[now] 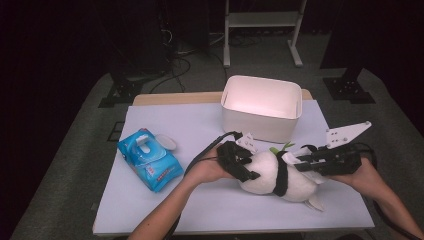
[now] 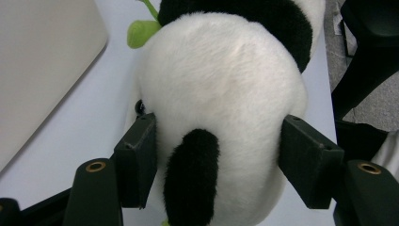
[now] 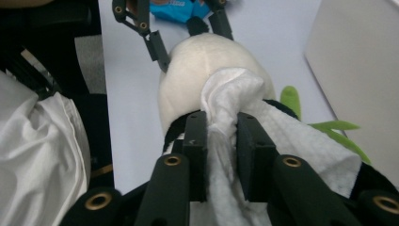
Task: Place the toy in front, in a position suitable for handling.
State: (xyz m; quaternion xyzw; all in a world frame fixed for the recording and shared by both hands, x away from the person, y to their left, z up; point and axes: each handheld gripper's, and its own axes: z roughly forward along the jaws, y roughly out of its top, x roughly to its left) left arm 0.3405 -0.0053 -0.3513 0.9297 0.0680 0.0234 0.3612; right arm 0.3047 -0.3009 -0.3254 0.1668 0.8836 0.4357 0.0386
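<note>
Dark room, black at the edges, grey carpet underfoot, cables trailing across the floor behind and a pale metal stand (image 1: pixel 262 30) at the back. In the middle, a tabletop (image 1: pixel 210 200) under a pale lavender sheet, a strip of bare wood showing along the far edge. Toward the far right of it, a white tub (image 1: pixel 261 107), open at the top and glowing pinkish inside. On the left, a blue pack of wet wipes (image 1: pixel 149 159), lying at an angle with the lid flipped open.

Near the front, right of centre, a toy panda (image 1: pixel 274 172) lying on its side on the sheet, just in front of the tub, a green leaf poking out beside it. Left claw (image 1: pixel 243 162) reaching in from the left, clamped round the white body, both pads pressed against the fur in the left gripper view, a black patch of fur between them. Right claw (image 1: pixel 295 161) coming in from the right, pinched on a bunched white wipe (image 3: pixel 230 101), the wad resting against the panda's pale fur in the right gripper view. Forearms entering from the bottom edge, a cable trailing from each hand.
</note>
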